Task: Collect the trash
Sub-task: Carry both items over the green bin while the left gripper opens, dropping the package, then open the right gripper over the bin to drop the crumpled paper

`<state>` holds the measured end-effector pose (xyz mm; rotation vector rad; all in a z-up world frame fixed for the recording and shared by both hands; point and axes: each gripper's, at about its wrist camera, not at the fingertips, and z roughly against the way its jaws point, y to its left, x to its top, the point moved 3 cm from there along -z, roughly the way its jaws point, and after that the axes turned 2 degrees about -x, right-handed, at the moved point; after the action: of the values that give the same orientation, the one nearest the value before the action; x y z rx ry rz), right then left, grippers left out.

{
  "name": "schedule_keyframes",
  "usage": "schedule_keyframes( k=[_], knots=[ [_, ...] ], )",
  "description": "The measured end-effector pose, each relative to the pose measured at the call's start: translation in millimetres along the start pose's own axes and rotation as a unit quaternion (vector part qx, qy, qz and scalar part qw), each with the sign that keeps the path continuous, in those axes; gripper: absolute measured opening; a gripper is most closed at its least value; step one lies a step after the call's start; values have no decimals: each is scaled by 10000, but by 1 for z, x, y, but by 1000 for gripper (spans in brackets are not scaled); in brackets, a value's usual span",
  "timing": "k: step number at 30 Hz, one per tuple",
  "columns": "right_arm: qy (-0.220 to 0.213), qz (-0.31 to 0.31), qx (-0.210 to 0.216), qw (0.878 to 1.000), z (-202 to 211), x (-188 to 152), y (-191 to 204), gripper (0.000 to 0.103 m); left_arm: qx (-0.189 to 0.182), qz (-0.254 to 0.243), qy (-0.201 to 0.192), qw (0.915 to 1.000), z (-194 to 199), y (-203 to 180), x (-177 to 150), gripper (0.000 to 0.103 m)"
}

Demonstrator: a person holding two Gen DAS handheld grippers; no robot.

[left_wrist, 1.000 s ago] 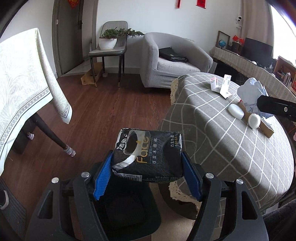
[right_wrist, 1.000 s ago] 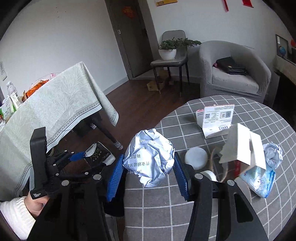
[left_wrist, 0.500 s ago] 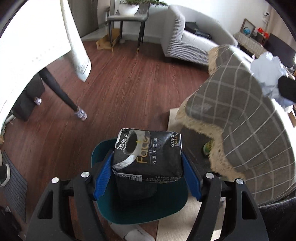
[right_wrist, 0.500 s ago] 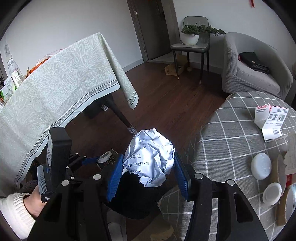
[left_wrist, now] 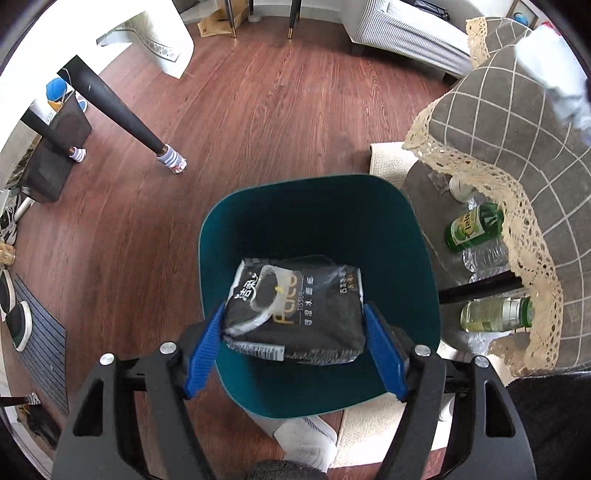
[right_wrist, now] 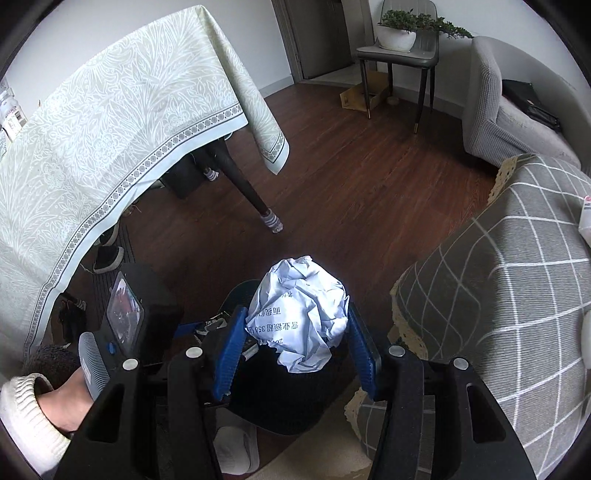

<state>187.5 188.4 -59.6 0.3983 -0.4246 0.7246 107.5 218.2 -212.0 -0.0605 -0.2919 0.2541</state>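
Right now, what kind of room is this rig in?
Most likely a home living or dining room: a grey armchair, a potted plant on a side chair, and cloth-covered tables on wood flooring. A teal trash bin stands beside the round table.

a dark reddish wood floor [right_wrist: 369,192] spreads ahead of both grippers. ahead and to the left stands a table under a pale green patterned cloth [right_wrist: 110,129], its black leg [left_wrist: 114,110] ending in a striped sock. to the right hangs a grey checked tablecloth [right_wrist: 517,295] with a lace edge. far ahead sit a grey armchair [right_wrist: 498,122], a chair carrying a potted plant [right_wrist: 399,33], and white walls in daylight.
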Motion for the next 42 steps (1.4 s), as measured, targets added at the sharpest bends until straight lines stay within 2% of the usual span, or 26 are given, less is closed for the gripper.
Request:
schedule_keyframes(
  k=[2, 3, 7, 12, 20, 29, 35, 40, 42],
  knots=[
    [134, 21, -16, 9999, -11, -1, 4, 54, 3, -21, -32, 10000, 0, 4, -1, 85],
    [202, 34, -21, 9998, -16, -2, 6, 54, -18, -26, -54, 10000, 2, 3, -1, 86],
    [466, 100, -45, 9989, -36, -7, 12, 54, -26, -15, -252, 9997, 12, 7, 0, 86],
    [668, 158, -56, 9976, -55, -15, 15, 54, -34, 32, -808, 9967, 42, 12, 7, 85],
    [1201, 259, -102, 9924, -103, -30, 17, 54, -210, 107, -1602, 9868, 93, 17, 14, 73],
    [1760, 534, -97, 9829, -144, -57, 26, 54, -409, 113, -2092, 9770, 135, 11, 18, 58],
    [2132, 719, -163, 9742, -162, -74, 30, 56, -669, 293, -2520, 9650, 165, 10, 21, 52],
    [2345, 860, -117, 9682, -165, -88, 32, 68, -721, 274, -2750, 9583, 184, 9, 22, 52],
    [2337, 934, -140, 9677, -164, -92, 34, 69, -731, 256, -2824, 9562, 192, 8, 23, 52]
  ],
)
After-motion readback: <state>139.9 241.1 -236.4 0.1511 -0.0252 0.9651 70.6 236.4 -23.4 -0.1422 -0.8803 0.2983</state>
